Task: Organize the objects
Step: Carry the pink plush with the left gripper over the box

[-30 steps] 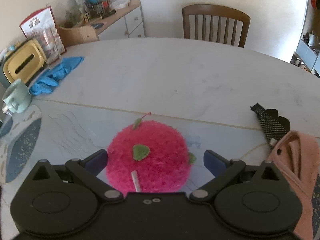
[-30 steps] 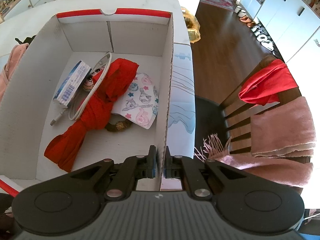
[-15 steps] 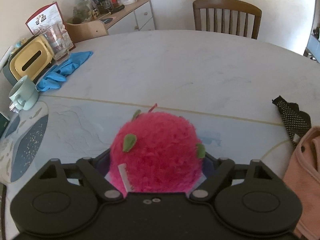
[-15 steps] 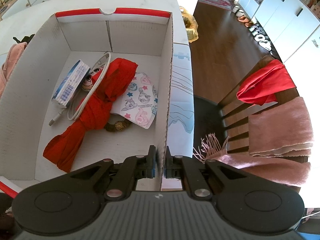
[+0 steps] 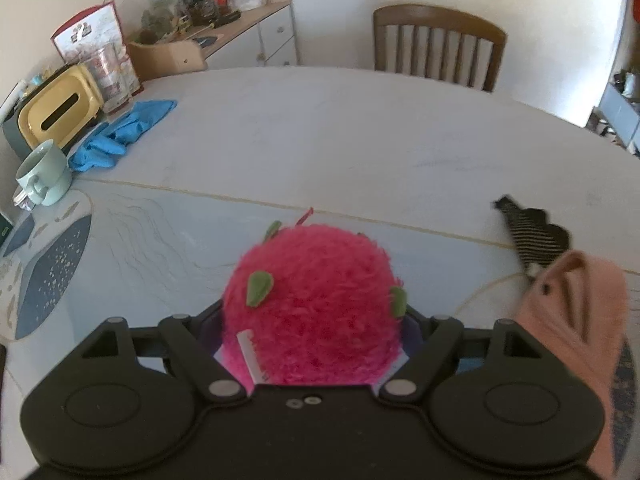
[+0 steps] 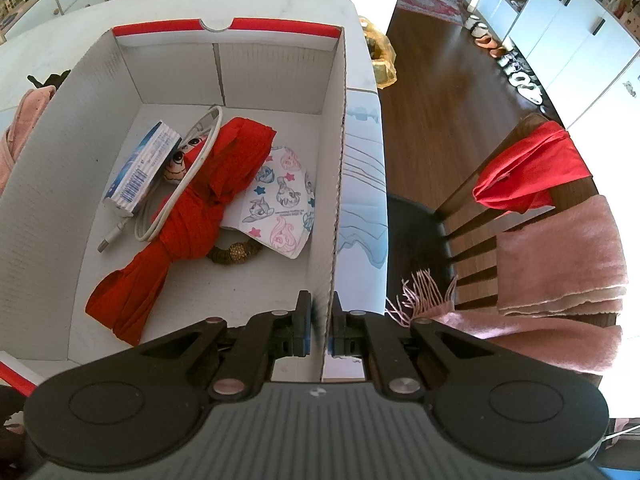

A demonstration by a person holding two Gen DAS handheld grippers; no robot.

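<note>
Left gripper (image 5: 312, 320): closing on the pink plush ball (image 5: 310, 308), jaws wide apart, one against each side of the fuzz. Ball fills the gap between the fingers, close up against the gripper body, above the pale counter (image 5: 340, 136). To the right, a peach cloth (image 5: 576, 308) and a black striped cloth (image 5: 528, 236) just beyond it.

Right gripper (image 6: 319, 322): clamped nearly shut on the right wall of the white cardboard box (image 6: 338, 184), one finger inside, one outside. Lying in the box: red fabric (image 6: 192, 216), a printed face mask (image 6: 280, 204), a white cable (image 6: 176, 196) and a blue-and-white packet (image 6: 140, 168).
</note>
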